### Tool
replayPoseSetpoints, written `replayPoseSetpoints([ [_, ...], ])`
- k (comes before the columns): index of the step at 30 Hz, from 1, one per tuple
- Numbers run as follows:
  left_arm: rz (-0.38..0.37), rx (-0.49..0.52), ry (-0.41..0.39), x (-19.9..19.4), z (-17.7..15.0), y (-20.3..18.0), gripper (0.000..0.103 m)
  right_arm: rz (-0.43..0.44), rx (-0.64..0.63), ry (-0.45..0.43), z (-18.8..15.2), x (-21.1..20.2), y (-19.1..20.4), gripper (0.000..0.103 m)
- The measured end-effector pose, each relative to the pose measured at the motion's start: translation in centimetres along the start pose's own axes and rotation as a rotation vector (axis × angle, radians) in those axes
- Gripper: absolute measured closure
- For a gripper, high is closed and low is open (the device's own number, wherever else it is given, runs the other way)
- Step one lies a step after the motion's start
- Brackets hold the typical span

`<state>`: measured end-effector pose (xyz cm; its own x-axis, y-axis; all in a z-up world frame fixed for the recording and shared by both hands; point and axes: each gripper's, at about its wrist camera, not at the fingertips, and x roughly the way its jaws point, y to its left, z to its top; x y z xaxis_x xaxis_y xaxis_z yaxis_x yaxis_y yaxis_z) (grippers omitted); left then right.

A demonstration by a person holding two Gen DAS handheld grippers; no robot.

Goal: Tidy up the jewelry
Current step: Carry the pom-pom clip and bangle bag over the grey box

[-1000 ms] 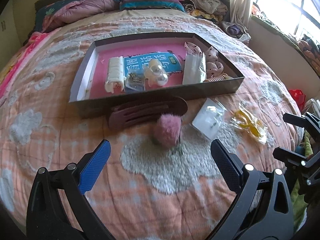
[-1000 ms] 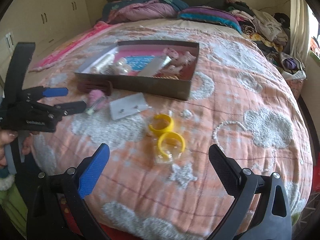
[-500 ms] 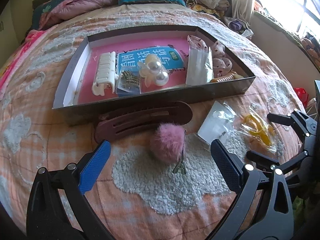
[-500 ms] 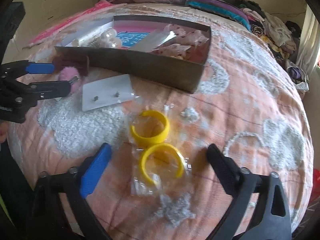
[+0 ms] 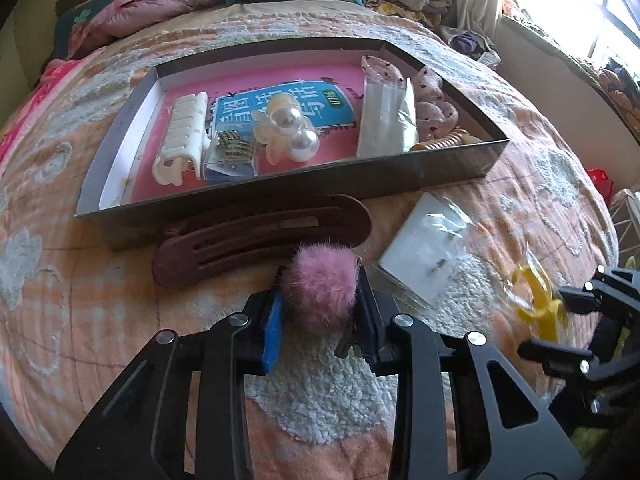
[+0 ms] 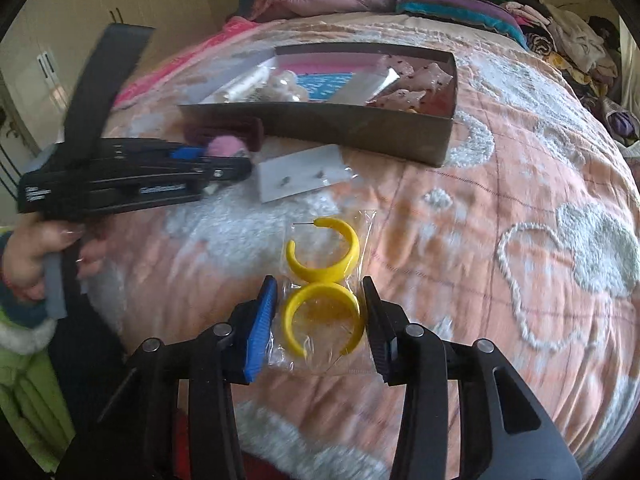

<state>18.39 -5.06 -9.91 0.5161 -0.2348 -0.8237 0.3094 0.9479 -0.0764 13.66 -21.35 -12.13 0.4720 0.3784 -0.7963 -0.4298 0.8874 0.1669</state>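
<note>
Already the box (image 5: 440, 176) on the bed (image 5: 540, 184) holds several clips and packets, so sorting looks partly done; outside it, by its front wall, lie a brown clip (image 5: 256, 236) and an earring card (image 5: 428, 256). The left gripper (image 5: 318, 300) is clamped on the pink pompom (image 5: 320, 292); the right gripper (image 6: 318, 312) is closing around the bagged yellow hoops (image 6: 324, 276), pads not yet pressing
</note>
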Motion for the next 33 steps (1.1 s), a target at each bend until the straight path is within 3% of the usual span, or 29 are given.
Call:
replayPoseSetpoints([
  [23, -0.028, 0.003, -0.145, -10.0, -2.4, 0.3, 0.081, -0.016, -0.018, -0.191, 0.7, -8.6, 3.7, 0.062],
  [33, -0.023, 0.012, -0.177, -12.6, -1.3, 0.0, 0.081, -0.040, -0.010, -0.327, 1.6, -14.3, 3.9, 0.062],
])
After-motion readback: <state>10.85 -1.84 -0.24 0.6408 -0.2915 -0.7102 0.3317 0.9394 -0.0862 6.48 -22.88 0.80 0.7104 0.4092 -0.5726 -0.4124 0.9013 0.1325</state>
